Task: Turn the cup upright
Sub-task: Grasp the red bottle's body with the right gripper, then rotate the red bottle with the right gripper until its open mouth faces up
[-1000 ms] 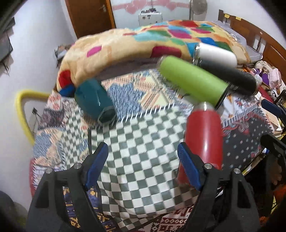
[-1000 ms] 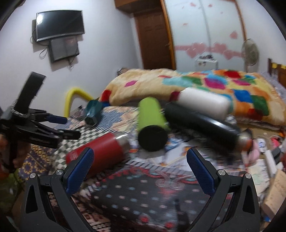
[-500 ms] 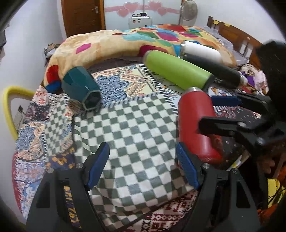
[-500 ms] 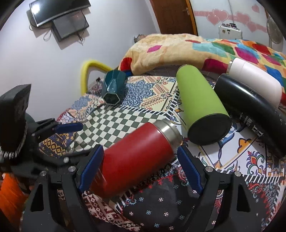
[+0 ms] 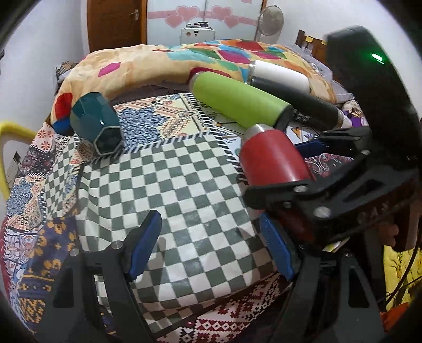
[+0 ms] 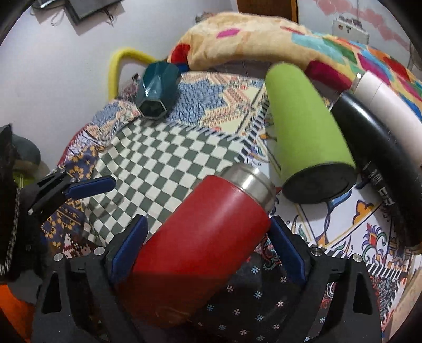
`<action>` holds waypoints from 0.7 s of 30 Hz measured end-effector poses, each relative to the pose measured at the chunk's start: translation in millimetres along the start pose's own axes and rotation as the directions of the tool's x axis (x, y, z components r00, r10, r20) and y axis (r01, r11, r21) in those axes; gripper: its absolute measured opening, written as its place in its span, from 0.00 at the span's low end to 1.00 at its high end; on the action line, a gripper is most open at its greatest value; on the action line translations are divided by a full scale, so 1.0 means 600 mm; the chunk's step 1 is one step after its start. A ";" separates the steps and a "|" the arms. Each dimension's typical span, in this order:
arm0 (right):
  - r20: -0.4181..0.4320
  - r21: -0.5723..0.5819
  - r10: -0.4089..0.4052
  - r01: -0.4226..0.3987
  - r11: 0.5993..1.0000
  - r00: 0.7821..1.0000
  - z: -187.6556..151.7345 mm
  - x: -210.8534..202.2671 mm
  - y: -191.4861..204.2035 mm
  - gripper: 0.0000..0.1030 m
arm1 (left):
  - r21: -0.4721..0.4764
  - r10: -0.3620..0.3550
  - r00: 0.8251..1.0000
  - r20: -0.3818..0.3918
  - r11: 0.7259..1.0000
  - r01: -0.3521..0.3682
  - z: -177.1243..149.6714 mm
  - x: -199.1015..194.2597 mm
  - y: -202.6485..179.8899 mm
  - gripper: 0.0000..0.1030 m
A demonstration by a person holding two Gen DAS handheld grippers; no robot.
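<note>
Right wrist: right tool [image 6: 205,245] straddles unlabelled red cup [image 6: 200,237].

Straight ahead of the left gripper, a wooden door [image 5: 116,23] stood shut in the pale wall, beside a frosted panel with pink hearts [image 5: 184,12]. A standing fan [image 5: 271,19] and a wooden bed frame [image 5: 311,43] sat ahead to its right. Up left of the right gripper, a dark screen [image 6: 87,9] hung on the white wall.
</note>
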State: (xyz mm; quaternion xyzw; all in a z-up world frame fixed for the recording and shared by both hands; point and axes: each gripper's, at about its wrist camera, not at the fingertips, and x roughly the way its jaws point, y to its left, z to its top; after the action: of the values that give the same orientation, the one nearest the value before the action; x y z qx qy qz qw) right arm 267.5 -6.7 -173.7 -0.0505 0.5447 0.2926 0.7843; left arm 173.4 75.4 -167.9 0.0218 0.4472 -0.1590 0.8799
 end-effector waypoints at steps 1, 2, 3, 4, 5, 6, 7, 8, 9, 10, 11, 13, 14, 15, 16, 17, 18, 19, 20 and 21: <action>-0.022 0.017 0.014 -0.013 1.000 1.000 0.000 0.005 -0.005 0.88 | 0.008 0.001 1.000 0.000 1.000 -0.001 -0.001 0.000 -0.003 0.75; -0.042 0.035 0.029 -0.028 0.999 0.999 0.000 0.010 -0.009 0.87 | 0.019 0.002 1.000 0.000 1.000 -0.002 -0.003 0.001 -0.007 0.75; -0.039 0.036 0.029 -0.027 0.999 0.999 -0.001 0.009 -0.009 0.86 | 0.025 0.004 1.000 0.000 1.000 -0.004 -0.004 0.001 -0.009 0.75; -0.042 0.022 0.021 -0.020 1.000 0.999 -0.001 0.009 -0.004 0.85 | 0.031 0.006 1.000 0.004 1.000 -0.006 -0.005 0.000 -0.011 0.75; -0.042 0.014 0.025 -0.025 1.000 0.999 -0.002 0.008 -0.003 0.84 | 0.032 0.008 1.000 0.008 0.999 -0.009 -0.006 -0.002 -0.011 0.75; -0.040 0.012 0.034 -0.034 0.999 0.999 -0.004 0.008 -0.001 0.80 | 0.030 0.014 1.000 0.013 0.999 -0.014 -0.007 -0.004 -0.009 0.75; -0.037 0.013 0.043 -0.043 0.999 0.998 -0.004 0.008 -0.001 0.76 | 0.027 0.017 1.000 0.016 0.999 -0.018 -0.007 -0.007 -0.006 0.75; -0.034 0.015 0.053 -0.053 0.998 0.998 -0.005 0.007 -0.001 0.74 | 0.019 0.027 0.999 0.023 0.999 -0.027 -0.008 -0.012 -0.002 0.75; -0.029 0.016 0.064 -0.063 0.998 0.998 -0.005 0.005 -0.001 0.69 | 0.012 0.035 0.999 0.030 0.999 -0.036 -0.008 -0.017 0.003 0.75; -0.024 0.013 0.071 -0.071 0.997 0.997 -0.004 0.004 0.000 0.63 | 0.008 0.042 0.999 0.034 0.999 -0.042 -0.008 -0.020 0.006 0.75; -0.014 0.008 0.074 -0.074 0.997 0.997 -0.003 0.001 0.001 0.61 | 0.000 0.056 0.997 0.043 0.998 -0.056 -0.009 -0.025 0.011 0.75; 0.003 -0.014 0.072 -0.072 0.997 0.997 -0.003 -0.003 0.007 0.57 | -0.015 0.078 0.995 0.061 0.997 -0.077 -0.011 -0.038 0.019 0.75; 0.021 -0.023 0.065 -0.065 0.998 0.998 -0.005 -0.009 0.010 0.57 | -0.021 0.085 0.994 0.067 0.996 -0.083 -0.011 -0.042 0.023 0.75; 0.043 -0.026 0.065 -0.064 0.998 0.997 -0.007 -0.015 0.011 0.57 | -0.028 0.094 0.993 0.078 0.995 -0.093 -0.010 -0.049 0.026 0.75; 0.055 -0.029 0.070 -0.069 0.997 0.996 -0.006 -0.021 0.010 0.57 | -0.030 0.100 0.992 0.083 0.995 -0.098 -0.008 -0.052 0.028 0.75; 0.068 -0.028 0.075 -0.073 0.997 0.995 -0.008 -0.026 0.010 0.57 | -0.031 0.113 0.989 0.095 0.993 -0.110 -0.007 -0.058 0.028 0.75; 0.091 -0.031 0.073 -0.071 0.997 0.993 -0.010 -0.035 0.010 0.57 | -0.031 0.124 0.987 0.105 0.992 -0.121 -0.006 -0.063 0.029 0.75; 0.112 -0.039 0.069 -0.065 0.997 0.991 -0.011 -0.043 0.012 0.57 | -0.032 0.130 0.985 0.113 0.991 -0.127 -0.005 -0.066 0.029 0.75; 0.137 -0.050 0.064 -0.058 0.997 0.988 -0.013 -0.053 0.014 0.57 | -0.032 0.135 0.983 0.124 0.991 -0.132 -0.004 -0.071 0.028 0.75; 0.163 -0.061 0.059 -0.049 0.997 0.985 -0.014 -0.062 0.017 0.57 | -0.032 0.139 0.981 0.134 0.990 -0.136 -0.003 -0.076 0.028 0.75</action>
State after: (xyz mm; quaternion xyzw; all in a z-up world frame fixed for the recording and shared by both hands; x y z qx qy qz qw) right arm 246.4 -16.5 -142.0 -0.0337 0.4706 0.3322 0.8168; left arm 151.9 103.3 -134.8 0.0319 0.3854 -0.0942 0.9174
